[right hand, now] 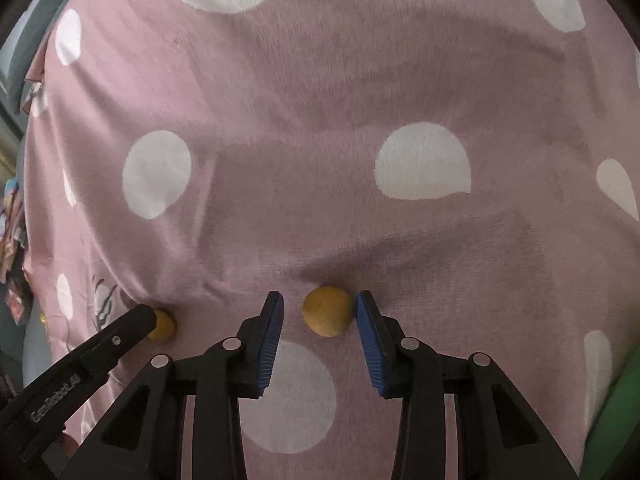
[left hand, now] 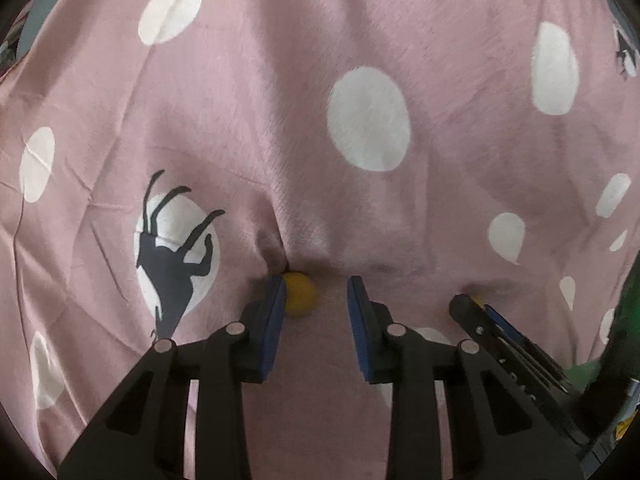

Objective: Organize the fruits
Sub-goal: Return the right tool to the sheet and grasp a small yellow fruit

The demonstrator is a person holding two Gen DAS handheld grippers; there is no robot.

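Note:
Two small round yellow fruits lie on a pink cloth with white dots. In the left wrist view one fruit (left hand: pixel 300 294) sits between the tips of my left gripper (left hand: pixel 316 294), against the left pad; the jaws are open. In the right wrist view the other fruit (right hand: pixel 328 311) sits between the tips of my right gripper (right hand: pixel 319 312), touching the right pad; the jaws are open. The left gripper (right hand: pixel 120 332) also shows in the right wrist view, over the first fruit (right hand: pixel 163 326). The right gripper (left hand: pixel 480 312) shows at the right of the left wrist view, hiding most of its fruit (left hand: pixel 477 301).
The pink cloth (left hand: pixel 280 120) is soft and creased and dips under both grippers. It has a dark animal print (left hand: pixel 172 268) at the left. Something green (right hand: pixel 616 412) lies at the right edge. Clutter shows past the cloth's left edge (right hand: pixel 16 248).

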